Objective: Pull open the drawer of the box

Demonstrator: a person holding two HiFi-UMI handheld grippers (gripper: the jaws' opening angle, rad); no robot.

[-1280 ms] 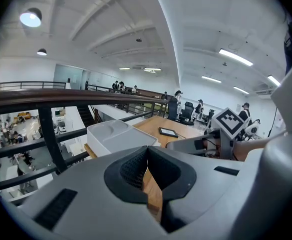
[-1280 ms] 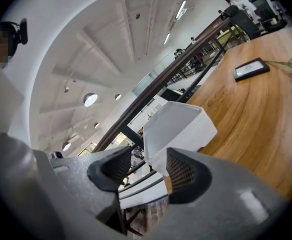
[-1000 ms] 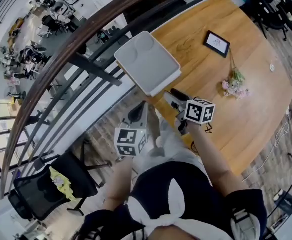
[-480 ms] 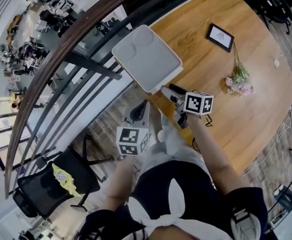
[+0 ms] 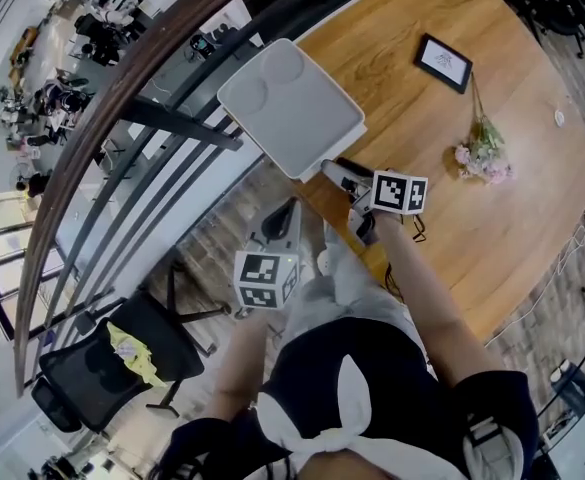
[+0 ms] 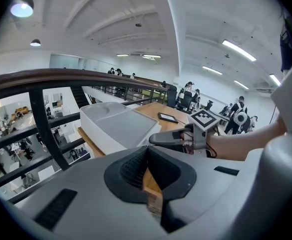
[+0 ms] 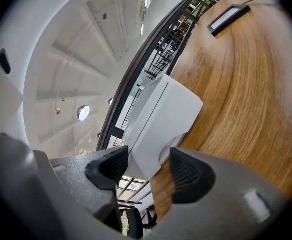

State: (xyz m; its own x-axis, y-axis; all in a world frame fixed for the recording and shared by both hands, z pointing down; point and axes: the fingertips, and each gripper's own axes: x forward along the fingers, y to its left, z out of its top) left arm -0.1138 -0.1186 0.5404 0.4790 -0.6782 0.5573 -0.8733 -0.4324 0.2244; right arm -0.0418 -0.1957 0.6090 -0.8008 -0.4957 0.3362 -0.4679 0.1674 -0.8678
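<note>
Your right gripper has its jaws spread, unclamped, with the white drawer box's notched front corner between them; your left gripper, beside it, is clenched on nothing; the framed card's print is unreadable.

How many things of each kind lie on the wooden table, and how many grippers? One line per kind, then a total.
White box: 1
Black-framed picture: 1
Bunch of flowers: 1
Small white bit, too small to tell: 1
Grippers, left gripper and right gripper: 2
Total: 6
</note>
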